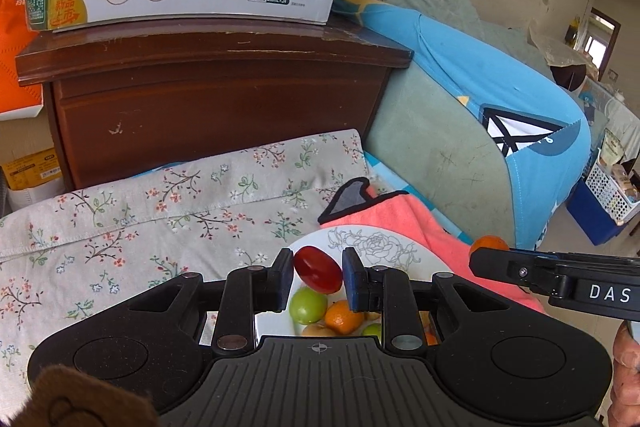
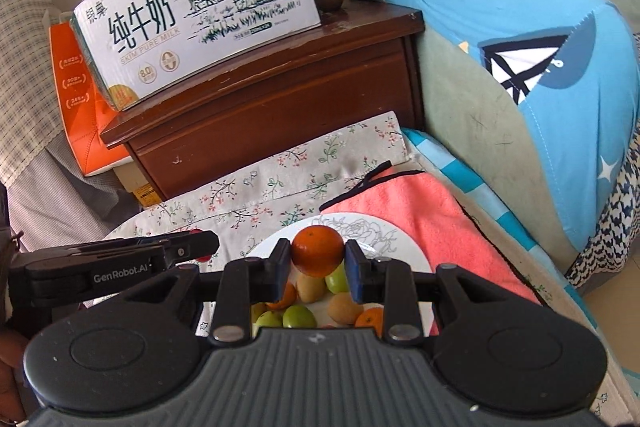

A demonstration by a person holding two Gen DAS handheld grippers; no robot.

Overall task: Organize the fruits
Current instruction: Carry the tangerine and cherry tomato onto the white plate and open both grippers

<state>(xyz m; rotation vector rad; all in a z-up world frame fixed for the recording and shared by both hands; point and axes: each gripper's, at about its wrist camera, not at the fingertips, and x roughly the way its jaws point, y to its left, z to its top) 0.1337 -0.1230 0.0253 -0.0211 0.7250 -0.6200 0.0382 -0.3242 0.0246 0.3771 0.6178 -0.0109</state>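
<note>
Below both your tools, the white round plate with a grey rose drawing (image 2: 400, 247) holds green plums (image 2: 299, 315), small oranges (image 2: 370, 319) and yellow-brown fruits (image 2: 341, 307). Your left hand-held gripper (image 1: 318, 277) is clamped on a small oval red tomato (image 1: 318, 269); your right hand-held gripper (image 2: 317, 259) is clamped on a round orange mandarin (image 2: 317, 250). Ahead lie a floral cloth (image 1: 160, 207), pink towel (image 2: 416, 203) and brown wooden nightstand (image 1: 216, 87).

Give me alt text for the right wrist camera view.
The right gripper clamps a round orange tangerine above a white flower-patterned plate of green, orange and tan fruit; the left gripper reaches in alongside.
</note>
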